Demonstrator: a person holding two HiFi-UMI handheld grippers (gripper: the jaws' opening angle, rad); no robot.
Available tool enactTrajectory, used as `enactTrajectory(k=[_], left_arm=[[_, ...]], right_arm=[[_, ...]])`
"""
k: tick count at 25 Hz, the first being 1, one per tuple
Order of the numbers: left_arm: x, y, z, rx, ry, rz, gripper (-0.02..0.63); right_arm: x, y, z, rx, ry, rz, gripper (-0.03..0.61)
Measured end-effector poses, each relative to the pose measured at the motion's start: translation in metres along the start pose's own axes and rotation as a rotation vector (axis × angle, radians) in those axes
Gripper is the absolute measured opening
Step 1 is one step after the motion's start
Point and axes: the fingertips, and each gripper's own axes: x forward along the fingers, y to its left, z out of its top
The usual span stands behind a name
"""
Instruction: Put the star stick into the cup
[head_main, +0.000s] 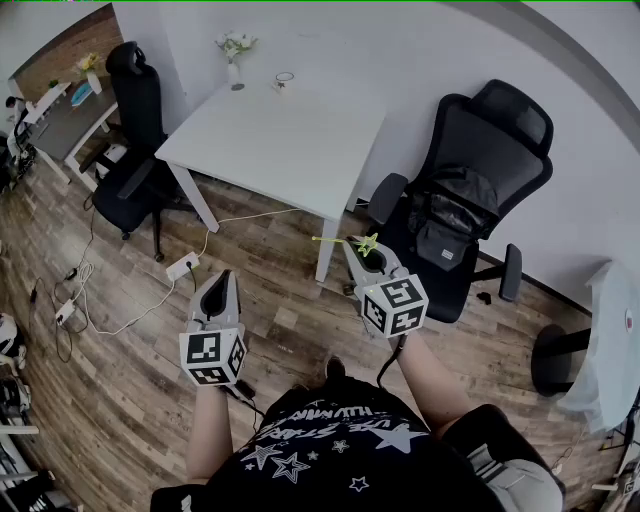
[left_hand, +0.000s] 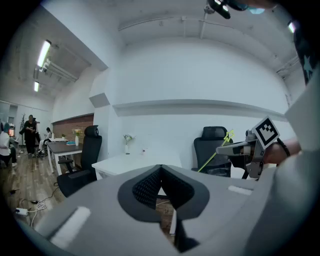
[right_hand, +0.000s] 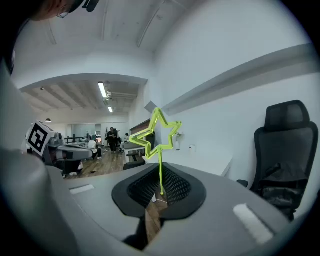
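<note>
Well, over on the left, the left gripper (head_main: 217, 285) hovers above the wooden floor (head_main: 120, 390), jaws pressed together on nothing. To its right, the right gripper (head_main: 362, 248) pinches the green star stick (right_hand: 159, 137) by its stem, star uppermost, short of the white table (head_main: 300, 150).

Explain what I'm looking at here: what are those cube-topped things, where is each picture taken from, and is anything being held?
No robot here: a person holds a tool in each hand, each with a marker cube and two-jaw tongs. The head view comes from a camera on the person's head, looking down; the other two cameras ride on the tools and look along their jaws. The right tongs are closed on a thin green star stick. The left tongs are closed and empty. Ahead stands a white table bearing a vase of flowers and a small round thing, possibly the cup, too small to tell.
</note>
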Motion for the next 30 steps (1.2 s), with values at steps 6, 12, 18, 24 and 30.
enactTrajectory(k=[6,12,18,24,30], left_arm=[[0.002,0.004,0.004,0.001,-0.005,-0.004,0.003],[-0.005,0.002,-0.001,-0.007,0.005,-0.011,0.003],[-0.024,0.008,-0.017,-0.057,0.029,-0.011,0.003],[-0.049,0.029,-0.022,-0.077,0.022,0.009,0.003],[-0.055,0.054,-0.030,-0.094,0.031,0.045,0.003]], right_arm=[[0.003,0.003,-0.001,-0.002,0.004,0.009,0.032],[-0.001,0.008,-0.005,-0.012,0.019,0.016,0.032],[0.000,0.019,-0.016,0.000,0.037,0.014,0.032],[0.003,0.041,-0.022,0.041,0.011,0.036,0.034],[0.012,0.034,-0.022,0.058,0.008,0.004,0.034]])
